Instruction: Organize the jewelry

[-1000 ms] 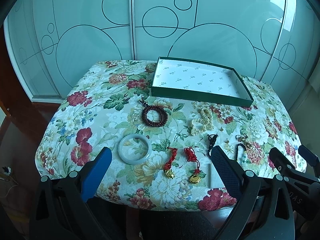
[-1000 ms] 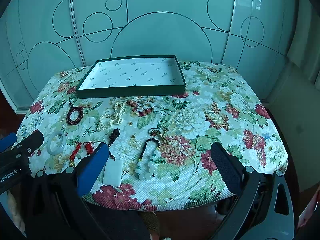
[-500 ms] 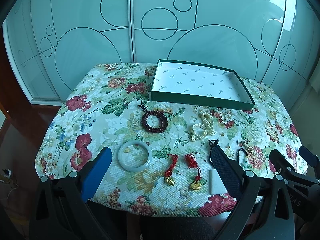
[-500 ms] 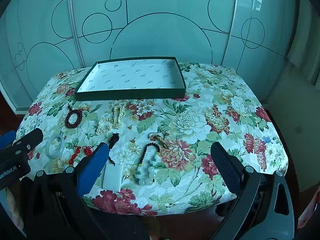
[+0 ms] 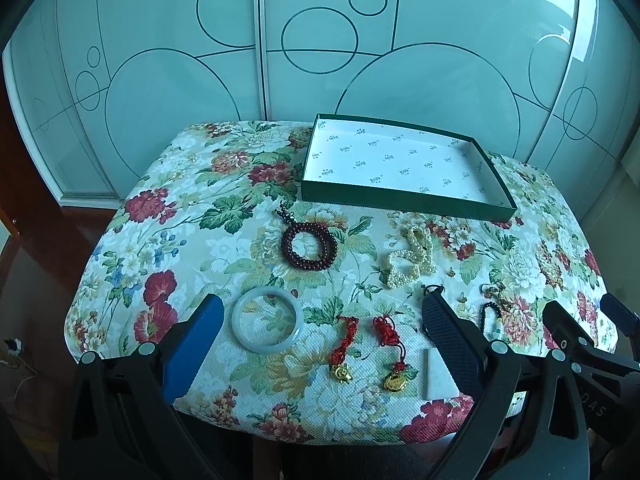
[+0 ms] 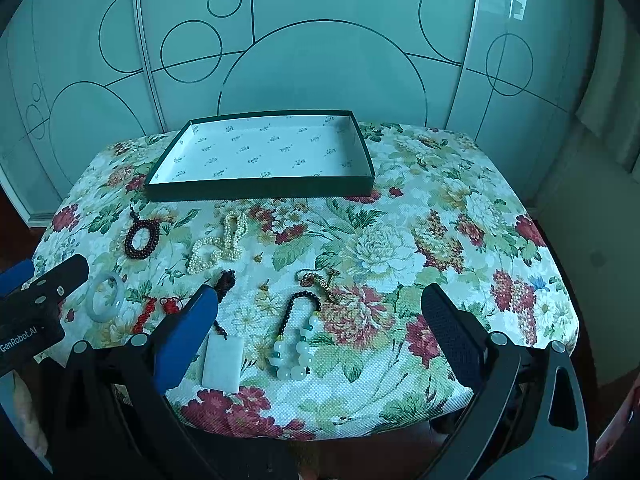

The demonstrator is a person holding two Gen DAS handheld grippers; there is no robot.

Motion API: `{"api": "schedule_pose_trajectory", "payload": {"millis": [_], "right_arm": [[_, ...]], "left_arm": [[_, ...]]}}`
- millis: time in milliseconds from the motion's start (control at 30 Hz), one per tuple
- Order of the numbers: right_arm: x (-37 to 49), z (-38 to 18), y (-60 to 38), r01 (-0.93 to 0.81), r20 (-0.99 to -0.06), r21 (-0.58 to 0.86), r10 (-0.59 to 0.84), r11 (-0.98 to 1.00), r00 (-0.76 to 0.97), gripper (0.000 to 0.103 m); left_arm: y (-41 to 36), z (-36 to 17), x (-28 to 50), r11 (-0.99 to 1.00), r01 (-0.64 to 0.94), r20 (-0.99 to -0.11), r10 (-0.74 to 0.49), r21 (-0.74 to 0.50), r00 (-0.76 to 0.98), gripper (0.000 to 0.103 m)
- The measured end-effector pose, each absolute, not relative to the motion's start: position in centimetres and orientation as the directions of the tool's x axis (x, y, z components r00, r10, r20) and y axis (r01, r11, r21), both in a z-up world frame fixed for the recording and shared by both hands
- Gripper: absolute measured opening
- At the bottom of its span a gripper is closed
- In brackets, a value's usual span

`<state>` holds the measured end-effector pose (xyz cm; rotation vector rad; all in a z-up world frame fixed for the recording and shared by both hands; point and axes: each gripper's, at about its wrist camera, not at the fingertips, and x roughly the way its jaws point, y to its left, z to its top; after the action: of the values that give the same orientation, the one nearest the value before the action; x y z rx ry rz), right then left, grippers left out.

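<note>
An empty green box (image 5: pixel 404 200) (image 6: pixel 260 193) with a white lining sits at the back of the floral table. In front lie a dark red bead bracelet (image 5: pixel 309 245) (image 6: pixel 141 237), a pearl strand (image 5: pixel 412 256) (image 6: pixel 218 245), a pale jade bangle (image 5: pixel 267 319) (image 6: pixel 105 296), two red-corded gold charms (image 5: pixel 342 362) (image 5: pixel 394 372), a white jade slab pendant (image 6: pixel 223 363) and a black-and-jade bead string (image 6: pixel 294 346). My left gripper (image 5: pixel 320 316) is open above the near edge, empty. My right gripper (image 6: pixel 320 304) is open and empty, to its right.
The table is covered by a floral cloth (image 6: pixel 440 232) with rounded edges that drop off on all sides. Frosted glass wardrobe doors (image 5: pixel 240 40) stand close behind it. A small brownish trinket (image 6: pixel 320 280) lies near the bead string.
Both grippers have drawn back and up a little, so the table looks smaller and lower in both views. No jewelry has moved.
</note>
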<state>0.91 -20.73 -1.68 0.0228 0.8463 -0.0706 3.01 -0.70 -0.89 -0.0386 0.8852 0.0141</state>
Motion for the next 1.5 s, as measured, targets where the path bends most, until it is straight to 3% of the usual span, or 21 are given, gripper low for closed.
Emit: {"api": "schedule_pose_trajectory", "payload": {"millis": [867,1300,1367,1433,1500], "right_arm": [[1.5,-3.1,-20.8,0.072,-0.773,-0.011,-0.054,0.997,0.632,0.101],[2.1,-6.8,-24.6,0.135,-0.82,0.027,-0.055,0.991,0.57,0.101],[2.3,-7.3,-25.1,0.145,-0.824,0.027,-0.06,0.989,0.563,0.096],[2.6,-7.7,-25.4,0.151,-0.831,0.031,-0.059,0.988,0.553,0.078],[3.2,-8.2,-25.7,0.155,-0.84,0.045,-0.046,0.987,0.54,0.073]], "left_arm": [[-0.8,-2.1,3.8,1.0,-0.018,-0.79,-0.006,-0.021,0.614,0.099],[1.2,-5.4,4.5,0.998,-0.057,-0.822,0.016,-0.02,0.569,0.099],[1.6,-5.8,4.7,0.997,-0.072,-0.829,0.024,-0.02,0.559,0.099],[2.0,-6.2,4.8,0.997,-0.08,-0.833,0.027,-0.02,0.553,0.099],[2.2,-6.3,5.0,0.996,-0.086,-0.834,0.035,-0.016,0.55,0.099]]}}
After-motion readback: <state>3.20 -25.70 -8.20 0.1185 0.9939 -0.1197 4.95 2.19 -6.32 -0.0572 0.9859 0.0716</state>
